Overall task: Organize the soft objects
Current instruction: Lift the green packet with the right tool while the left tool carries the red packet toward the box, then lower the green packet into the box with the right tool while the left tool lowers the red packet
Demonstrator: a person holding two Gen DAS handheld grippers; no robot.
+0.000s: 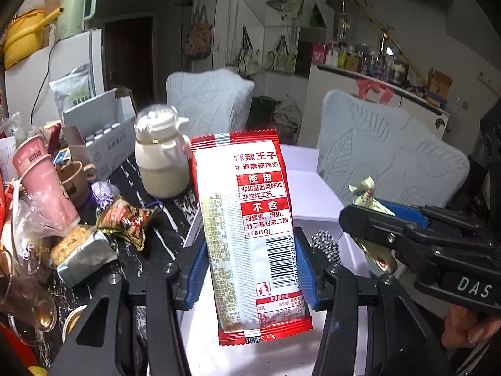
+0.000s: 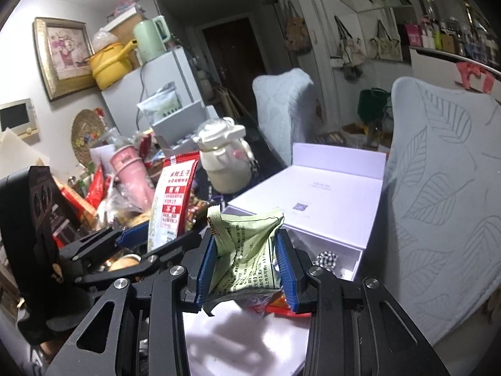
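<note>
The big white box (image 2: 313, 206) sits open on the table with its lid tipped back, and I think the job right now is to bring 2 soft snack packs over it and put them inside. To do this well, both hands should go slow and low, keep the packs over the open part of the box, and let go only when each pack is close to the bottom, so nothing slides off onto the messy table on the left. A small black and white checked cloth thing (image 2: 325, 259) already lies in the box, so the packs should land beside it and not squash it. The left gripper (image 1: 250, 266) is pinching the red and white snack pack (image 1: 250, 228) by its 2 long edges; the pack stands up tall between the blue pads, above the near edge of the box. The right gripper (image 2: 247, 266) is pinching the green snack pack (image 2: 247, 244), which is crumpled and squeezed between its blue pads, just in front of the box's open part. The 2 grippers are near each other, side by side.
</note>
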